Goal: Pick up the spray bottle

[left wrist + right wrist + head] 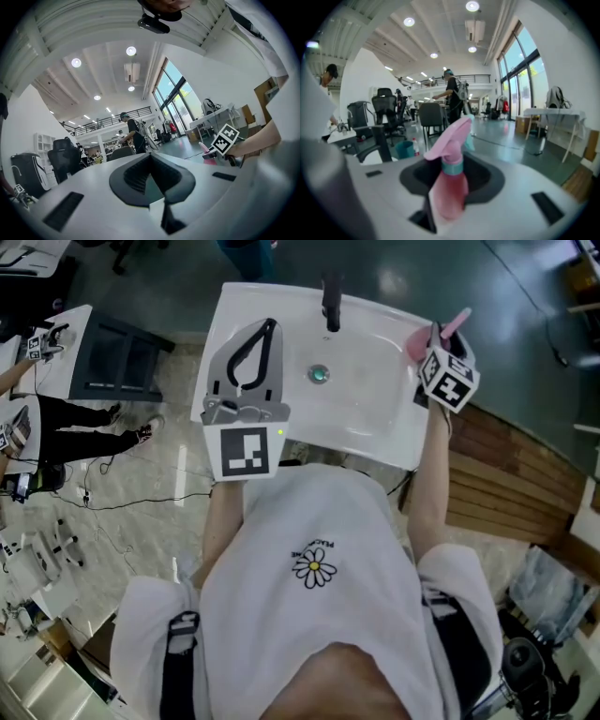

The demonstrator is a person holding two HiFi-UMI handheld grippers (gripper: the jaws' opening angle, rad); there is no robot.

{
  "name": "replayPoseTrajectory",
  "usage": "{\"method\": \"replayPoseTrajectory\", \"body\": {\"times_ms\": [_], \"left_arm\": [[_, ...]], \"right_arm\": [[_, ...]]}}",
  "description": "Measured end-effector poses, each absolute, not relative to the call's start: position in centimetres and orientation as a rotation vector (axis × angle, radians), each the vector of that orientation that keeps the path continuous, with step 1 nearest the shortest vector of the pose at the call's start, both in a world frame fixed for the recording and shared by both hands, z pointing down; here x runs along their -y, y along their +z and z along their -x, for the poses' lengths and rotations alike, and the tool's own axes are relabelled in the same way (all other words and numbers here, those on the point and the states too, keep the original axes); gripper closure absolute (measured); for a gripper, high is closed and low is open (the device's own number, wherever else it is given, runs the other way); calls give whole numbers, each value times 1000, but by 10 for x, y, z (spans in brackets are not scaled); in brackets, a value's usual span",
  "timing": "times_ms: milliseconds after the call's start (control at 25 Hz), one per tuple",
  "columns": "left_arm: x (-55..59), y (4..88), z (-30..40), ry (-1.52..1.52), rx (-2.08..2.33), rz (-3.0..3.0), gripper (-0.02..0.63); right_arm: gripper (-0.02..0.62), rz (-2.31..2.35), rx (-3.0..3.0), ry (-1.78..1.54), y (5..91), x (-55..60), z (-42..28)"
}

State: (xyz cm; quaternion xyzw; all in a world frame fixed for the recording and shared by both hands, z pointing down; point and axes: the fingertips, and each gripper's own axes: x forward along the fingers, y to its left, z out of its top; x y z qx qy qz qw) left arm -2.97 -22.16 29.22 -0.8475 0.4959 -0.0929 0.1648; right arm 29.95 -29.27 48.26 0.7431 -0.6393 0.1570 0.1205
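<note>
As bottle (415, 343) sat at sink (375, 427) rim, right gripper (451, 180) jaws clamped its body, presumably for lift; left gripper (267, 332) jaws closed, empty.

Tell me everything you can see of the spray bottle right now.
The spray bottle is pink plastic with a pink trigger head and a teal collar. It stands upright between the jaws of the right gripper, which look closed on its body below the collar. In the head view it is at the right rim of the white sink; whether it rests there is hidden.
</note>
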Motion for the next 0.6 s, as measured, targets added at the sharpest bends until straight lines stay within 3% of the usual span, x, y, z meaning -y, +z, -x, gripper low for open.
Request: {"method": "replayPoseTrajectory", "body": {"times_ms": [600], "left_arm": [[215, 293, 34, -259, -1429, 2415, 589]], "right_arm": [[431, -2148, 1891, 480, 480, 291, -294]]}}
